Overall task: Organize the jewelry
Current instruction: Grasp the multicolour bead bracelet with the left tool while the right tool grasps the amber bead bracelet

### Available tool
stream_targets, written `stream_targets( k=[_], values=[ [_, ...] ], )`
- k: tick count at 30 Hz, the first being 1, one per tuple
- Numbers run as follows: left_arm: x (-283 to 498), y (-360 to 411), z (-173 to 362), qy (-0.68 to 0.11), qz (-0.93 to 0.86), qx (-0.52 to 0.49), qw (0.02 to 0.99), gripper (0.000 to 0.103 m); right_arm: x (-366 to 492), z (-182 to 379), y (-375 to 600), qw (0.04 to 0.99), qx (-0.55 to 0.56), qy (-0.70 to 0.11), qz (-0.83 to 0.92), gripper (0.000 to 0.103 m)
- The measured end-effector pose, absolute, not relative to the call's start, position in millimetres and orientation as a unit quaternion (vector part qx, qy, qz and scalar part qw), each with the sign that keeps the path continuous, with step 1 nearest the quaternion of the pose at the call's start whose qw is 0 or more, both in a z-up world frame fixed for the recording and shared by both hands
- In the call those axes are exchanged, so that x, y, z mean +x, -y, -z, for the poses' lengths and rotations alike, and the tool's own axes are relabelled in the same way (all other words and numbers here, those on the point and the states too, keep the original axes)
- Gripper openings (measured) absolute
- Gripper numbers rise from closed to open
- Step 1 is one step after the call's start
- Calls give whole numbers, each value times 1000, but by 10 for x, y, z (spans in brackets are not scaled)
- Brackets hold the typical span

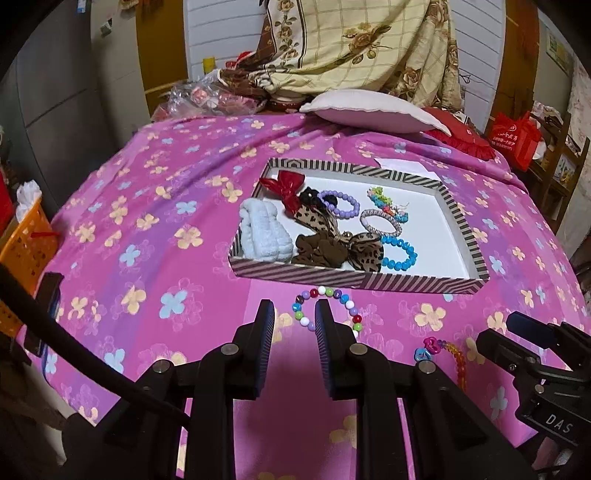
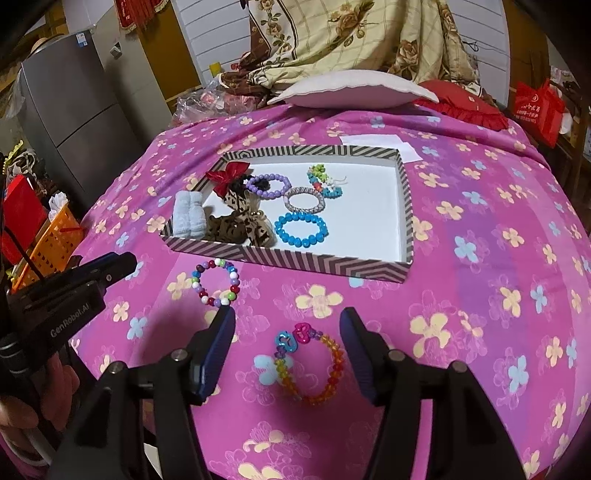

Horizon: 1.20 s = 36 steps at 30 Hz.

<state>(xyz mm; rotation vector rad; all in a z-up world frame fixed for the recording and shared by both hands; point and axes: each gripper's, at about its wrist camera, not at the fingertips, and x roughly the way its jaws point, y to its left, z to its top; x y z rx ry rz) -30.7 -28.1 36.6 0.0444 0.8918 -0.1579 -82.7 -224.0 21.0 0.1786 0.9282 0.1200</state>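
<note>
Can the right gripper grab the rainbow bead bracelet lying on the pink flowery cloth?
Probably yes. The right gripper is open with the rainbow bead bracelet lying flat between its fingers, and nothing covers it on the pink flowery cloth.

a bed under a pink flowered sheet (image 2: pixel 480 236) fills the room. a floral quilt (image 1: pixel 369 44) is heaped against the white panelled wall (image 1: pixel 480 33), with a grey fridge (image 2: pixel 74 103) and an orange basket (image 1: pixel 26 236) at left.
</note>
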Motion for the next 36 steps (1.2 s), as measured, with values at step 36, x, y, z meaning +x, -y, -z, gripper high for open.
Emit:
stream_targets(
  k=[36],
  values=[
    [453, 254, 497, -529, 40, -21, 847, 52, -709, 604, 2292, 879, -35, -471, -58, 32]
  ],
)
